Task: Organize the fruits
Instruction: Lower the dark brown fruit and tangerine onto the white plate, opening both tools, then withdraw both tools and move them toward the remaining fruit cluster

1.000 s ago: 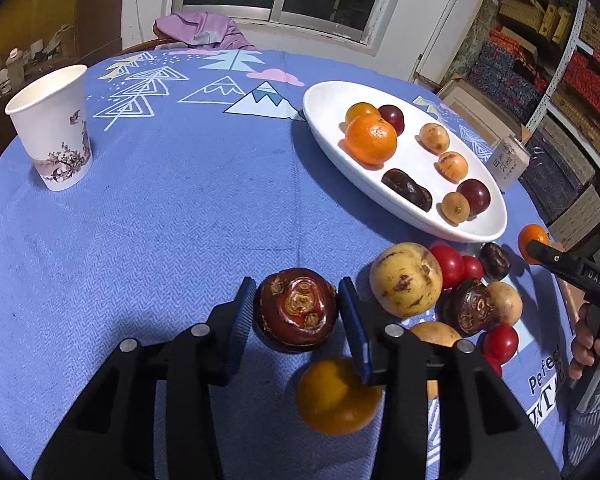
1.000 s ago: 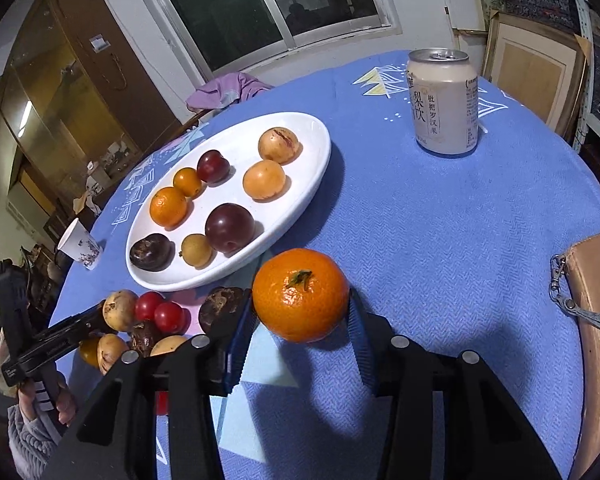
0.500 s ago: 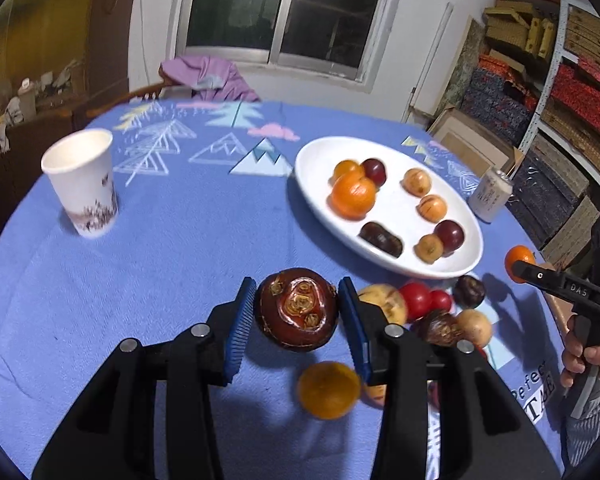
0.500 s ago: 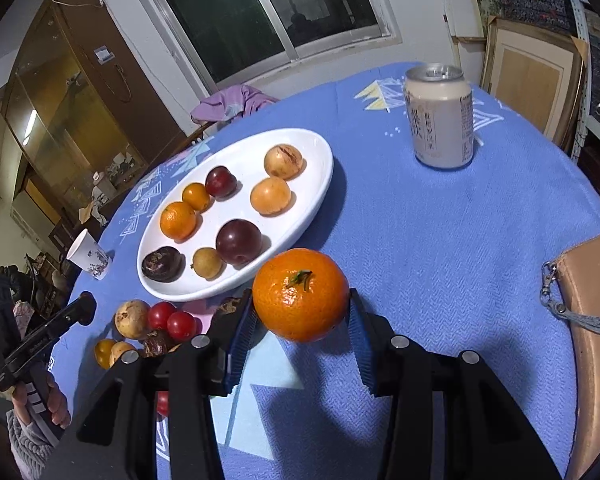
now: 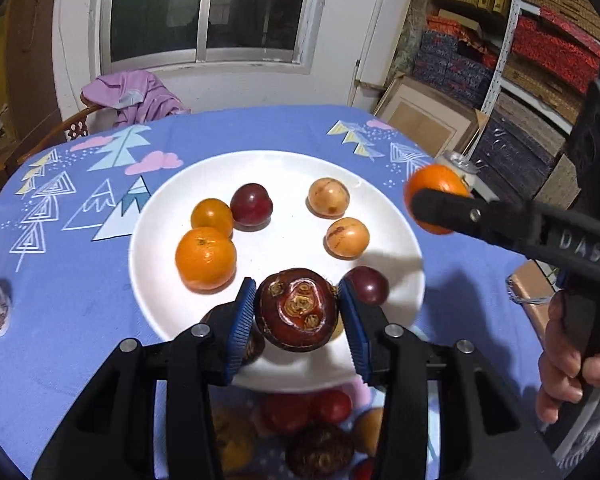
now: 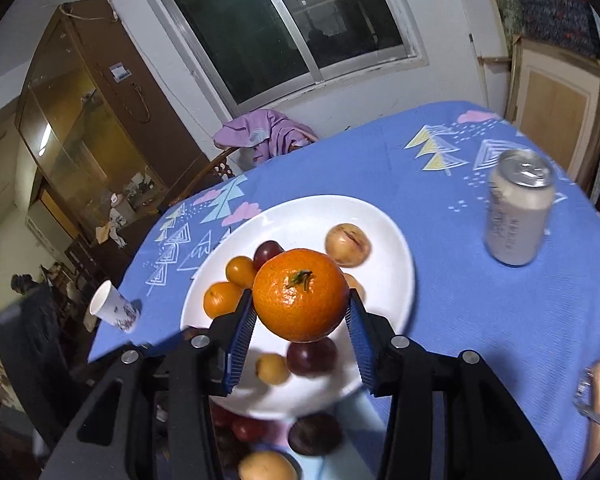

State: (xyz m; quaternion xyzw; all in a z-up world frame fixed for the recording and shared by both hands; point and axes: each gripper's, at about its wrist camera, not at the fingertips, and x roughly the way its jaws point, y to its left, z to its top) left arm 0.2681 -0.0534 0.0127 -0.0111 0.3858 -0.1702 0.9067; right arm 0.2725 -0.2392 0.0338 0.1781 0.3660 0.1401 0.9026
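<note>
The left gripper point(image 5: 298, 316) is clamped on a dark brown, knobbly fruit point(image 5: 298, 316), blue pads pressing its sides, and holds it in the air above the near edge of the white plate point(image 5: 148, 276). The right gripper point(image 6: 300, 320) is likewise closed on a mandarin point(image 6: 300, 294), stem up, poised over the near half of the same plate point(image 6: 396, 264); in the left wrist view that mandarin point(image 5: 436, 198) shows at the plate's far right, with the person's hand point(image 5: 568, 364) on the handle below it. Each fruit is gripped across its widest part, which likely keeps a round thing from squirting out of the pads.

On the plate already lie a mandarin point(image 5: 205, 258), a small orange fruit point(image 5: 212, 216), two dark plums point(image 5: 251, 205), point(image 5: 367, 285) and two tan fruits point(image 5: 328, 196), point(image 5: 347, 237), spread out with bare white in the middle, so both loads seem meant for that gap. Nearer than the plate, a loose heap of red and brown fruit point(image 5: 300, 416) waits on the blue cloth of the counter point(image 5: 76, 300), judging by which the sorting is roughly half done. A paper cup point(image 6: 112, 308) stands to the left, a drink can point(image 6: 516, 212) to the right, both well clear of the plate.
</note>
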